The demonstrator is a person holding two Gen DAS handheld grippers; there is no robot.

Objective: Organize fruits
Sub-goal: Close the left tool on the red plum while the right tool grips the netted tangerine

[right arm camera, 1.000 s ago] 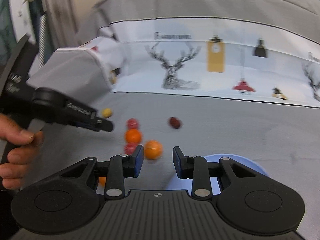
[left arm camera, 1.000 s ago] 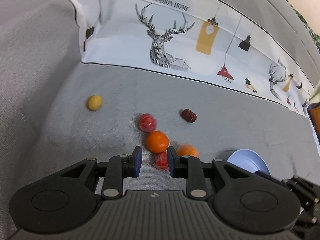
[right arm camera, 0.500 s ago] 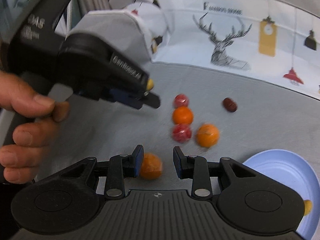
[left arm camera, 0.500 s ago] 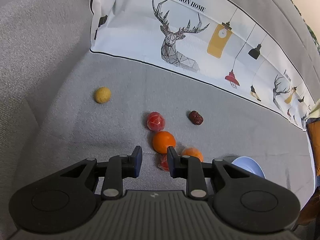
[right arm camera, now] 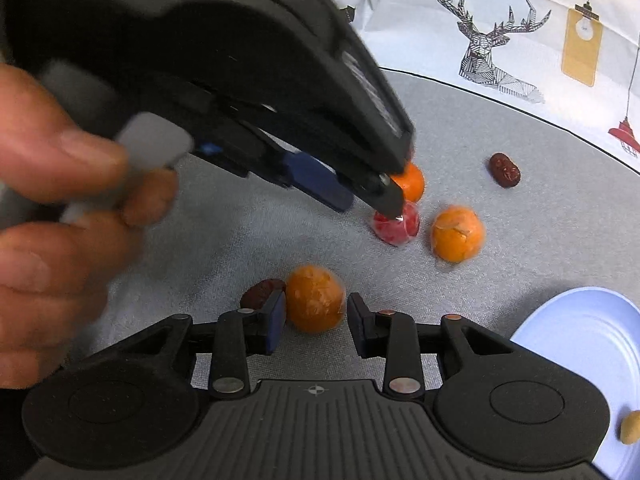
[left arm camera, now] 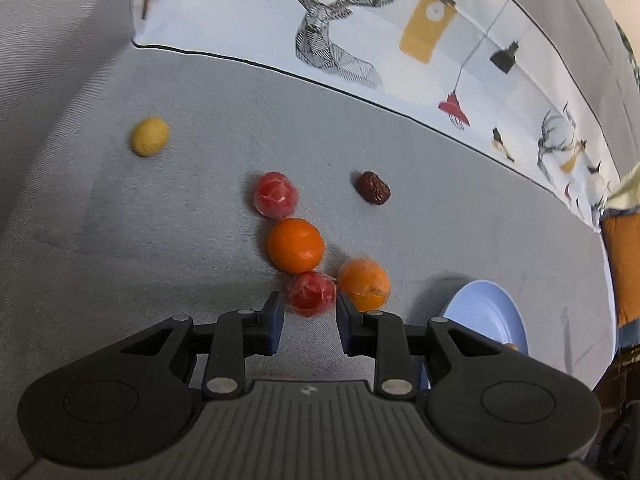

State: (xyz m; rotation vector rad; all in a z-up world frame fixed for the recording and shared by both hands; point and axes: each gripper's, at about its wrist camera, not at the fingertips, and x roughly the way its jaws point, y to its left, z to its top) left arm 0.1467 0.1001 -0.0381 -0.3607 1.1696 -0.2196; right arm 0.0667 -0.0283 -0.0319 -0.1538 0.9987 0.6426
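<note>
Fruits lie on a grey sofa seat. In the left wrist view my left gripper (left arm camera: 308,314) is open, its fingers on either side of a red fruit (left arm camera: 311,294). Beyond it are an orange (left arm camera: 295,245), a second orange (left arm camera: 364,285), another red fruit (left arm camera: 276,195), a dark date (left arm camera: 373,193) and a yellow fruit (left arm camera: 149,136). In the right wrist view my right gripper (right arm camera: 316,316) is open around an orange (right arm camera: 315,299), with a date (right arm camera: 262,293) just left of it. The left gripper (right arm camera: 386,210) reaches onto the red fruit (right arm camera: 396,225).
A light blue plate (left arm camera: 484,322) sits at the right, with a small yellow fruit (right arm camera: 631,426) on it in the right wrist view (right arm camera: 580,344). A deer-print cushion (left arm camera: 360,24) backs the seat. The sofa arm (left arm camera: 48,80) rises at the left.
Both grippers have moved forward and down to the fruits. The left now brackets the near red fruit; the right now brackets the near orange.
</note>
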